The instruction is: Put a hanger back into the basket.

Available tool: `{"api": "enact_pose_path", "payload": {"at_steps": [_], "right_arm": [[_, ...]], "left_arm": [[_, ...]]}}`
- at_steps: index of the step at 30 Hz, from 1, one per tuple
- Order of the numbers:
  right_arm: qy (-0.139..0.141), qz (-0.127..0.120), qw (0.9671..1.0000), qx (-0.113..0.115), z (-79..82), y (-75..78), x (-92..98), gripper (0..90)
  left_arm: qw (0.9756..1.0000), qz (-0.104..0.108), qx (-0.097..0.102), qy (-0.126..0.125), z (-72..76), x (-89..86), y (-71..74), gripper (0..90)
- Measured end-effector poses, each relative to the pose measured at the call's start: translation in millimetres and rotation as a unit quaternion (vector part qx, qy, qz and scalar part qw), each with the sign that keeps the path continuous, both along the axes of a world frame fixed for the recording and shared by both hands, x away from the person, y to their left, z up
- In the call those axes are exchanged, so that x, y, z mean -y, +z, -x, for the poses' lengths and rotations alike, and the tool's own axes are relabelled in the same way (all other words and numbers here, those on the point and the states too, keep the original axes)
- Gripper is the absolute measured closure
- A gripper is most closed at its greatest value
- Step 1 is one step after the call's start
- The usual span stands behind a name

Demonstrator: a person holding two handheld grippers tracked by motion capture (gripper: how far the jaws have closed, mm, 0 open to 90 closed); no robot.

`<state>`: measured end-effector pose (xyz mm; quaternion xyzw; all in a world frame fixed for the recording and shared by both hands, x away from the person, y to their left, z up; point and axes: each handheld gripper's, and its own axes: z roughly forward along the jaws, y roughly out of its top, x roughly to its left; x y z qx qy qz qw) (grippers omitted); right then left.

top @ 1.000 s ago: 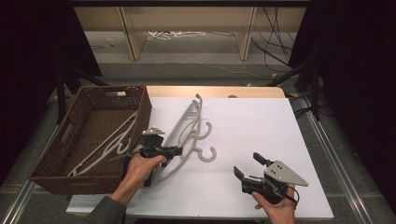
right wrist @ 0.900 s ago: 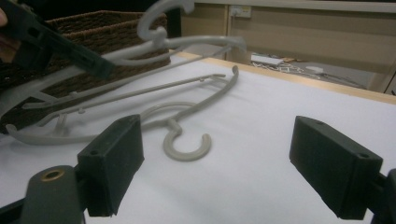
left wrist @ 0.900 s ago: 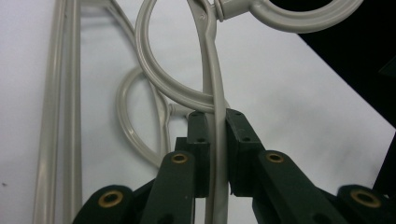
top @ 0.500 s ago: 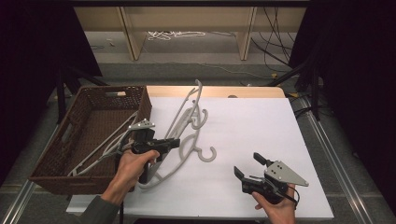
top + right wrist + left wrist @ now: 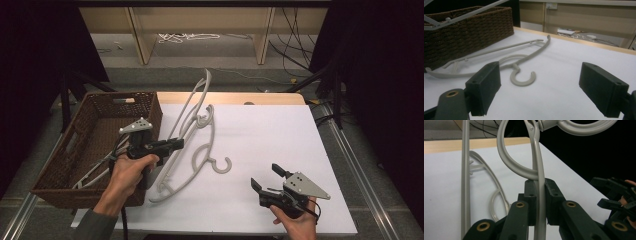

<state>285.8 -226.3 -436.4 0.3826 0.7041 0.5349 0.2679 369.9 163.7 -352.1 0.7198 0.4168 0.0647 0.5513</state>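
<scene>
Table: a flat white-covered table top (image 5: 280, 140) with a pale wooden strip along its far edge; everything here rests on or above it.

Basket: a brown woven wicker basket (image 5: 95, 131), rectangular, at the table's left edge. More pale hangers (image 5: 95, 170) lie inside it, their ends poking up near the front corner. In the right gripper view its wall (image 5: 474, 27) stands behind the lying hanger.

Held hanger: a light grey plastic clothes hanger (image 5: 192, 102), tilted, its upper part raised above the table's far edge, just right of the basket. One thin arm of it runs straight between the left gripper's pads (image 5: 539, 202); its round hook curls just above the jaw tips.

Lying hanger: a second light grey plastic clothes hanger (image 5: 200, 160) flat on the white top, between the two grippers, its hook (image 5: 222, 165) open toward the right gripper. It sits below and beside the held one; whether the two touch I cannot tell. In the right gripper view it lies well ahead of the jaws (image 5: 520, 75).

Left gripper: a black two-jaw hand-held gripper (image 5: 172, 145) with a grey three-cornered plate, clenched on the held hanger's arm, beside the basket's right wall.

Right gripper: a matching black gripper (image 5: 267, 180) at the near right of the table, jaws spread wide with nothing between them, well apart from both hangers.
</scene>
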Motion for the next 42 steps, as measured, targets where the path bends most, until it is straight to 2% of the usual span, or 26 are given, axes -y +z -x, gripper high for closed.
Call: {"api": "enact_pose_path", "payload": {"at_steps": [6,9,15,19,22,25,27,28,29,30,32,36,37,38,39,40,41,42], "right_arm": [[-0.002,-0.002,1.0000,0.003,-0.4,-0.2,0.4,18.5],[-0.001,-0.002,1.0000,0.002,-0.5,-0.4,0.1,18.4],[0.000,-0.009,1.0000,0.002,-1.0,-1.1,-0.3,18.4],[-0.001,-0.003,1.0000,0.002,-0.5,-0.4,0.3,18.5],[-0.002,-0.004,1.0000,0.000,-0.6,-0.6,-0.3,18.5],[-0.003,0.001,1.0000,-0.002,-0.3,-0.6,-0.5,18.5],[0.001,-0.007,1.0000,-0.001,-1.2,-1.4,-1.3,18.5],[-0.003,0.004,1.0000,-0.004,-0.3,-0.5,-0.2,18.5],[0.001,-0.006,1.0000,0.001,-1.4,-1.9,-2.1,18.5],[-0.001,0.000,1.0000,0.003,-1.1,-1.7,-1.7,18.4],[-0.001,-0.001,1.0000,0.003,-1.1,-1.7,-1.6,18.4],[0.000,-0.003,1.0000,-0.002,-1.5,-2.0,-1.7,18.3],[0.000,-0.003,1.0000,-0.002,-1.5,-2.0,-1.6,18.3],[-0.004,0.001,1.0000,-0.003,-1.1,-1.5,-1.4,18.3],[-0.005,0.000,1.0000,0.000,-1.2,-1.7,-1.6,18.3],[-0.001,-0.007,1.0000,0.002,-1.7,-2.5,-2.5,18.3],[-0.003,0.003,1.0000,-0.004,-1.0,-1.5,-1.5,18.3],[-0.003,0.002,1.0000,-0.004,-1.1,-1.6,-1.6,18.2]], "left_arm": [[1.0000,0.001,0.003,0.009,-0.4,-11.3,6.6,81.4],[0.9999,0.000,0.011,0.010,-1.1,-16.4,13.1,81.4],[0.9992,-0.026,0.025,0.016,-0.1,-30.8,33.6,81.4],[0.9981,-0.040,0.035,0.032,-0.3,-45.0,41.5,81.4],[0.9973,-0.047,0.043,0.036,-1.1,-56.6,43.3,81.4],[0.9967,-0.053,0.040,0.046,-0.7,-68.1,42.2,81.4],[0.9960,-0.060,0.035,0.057,-2.8,-77.6,39.3,81.4],[0.9955,-0.064,0.032,0.063,-3.6,-81.8,37.2,81.4],[0.9952,-0.069,0.032,0.063,-4.6,-86.4,35.1,81.4],[0.9928,0.024,0.026,0.114,-4.7,-75.2,31.6,81.4],[0.9929,0.017,0.026,0.115,-4.3,-82.5,28.1,81.4],[0.9943,0.040,0.027,0.095,-4.2,-93.8,21.3,81.4],[0.9935,0.034,0.026,0.106,-4.0,-97.0,19.6,81.4],[0.9933,0.035,0.030,0.106,-4.0,-99.4,17.9,81.4],[0.9929,0.031,0.031,0.111,-3.8,-102.3,16.4,81.4],[0.9922,0.014,0.030,0.121,-3.3,-107.7,14.9,81.4],[0.9926,0.009,0.030,0.118,-3.2,-110.9,13.9,81.4],[0.9918,-0.005,0.030,0.124,-3.1,-114.8,12.5,81.5]]}}
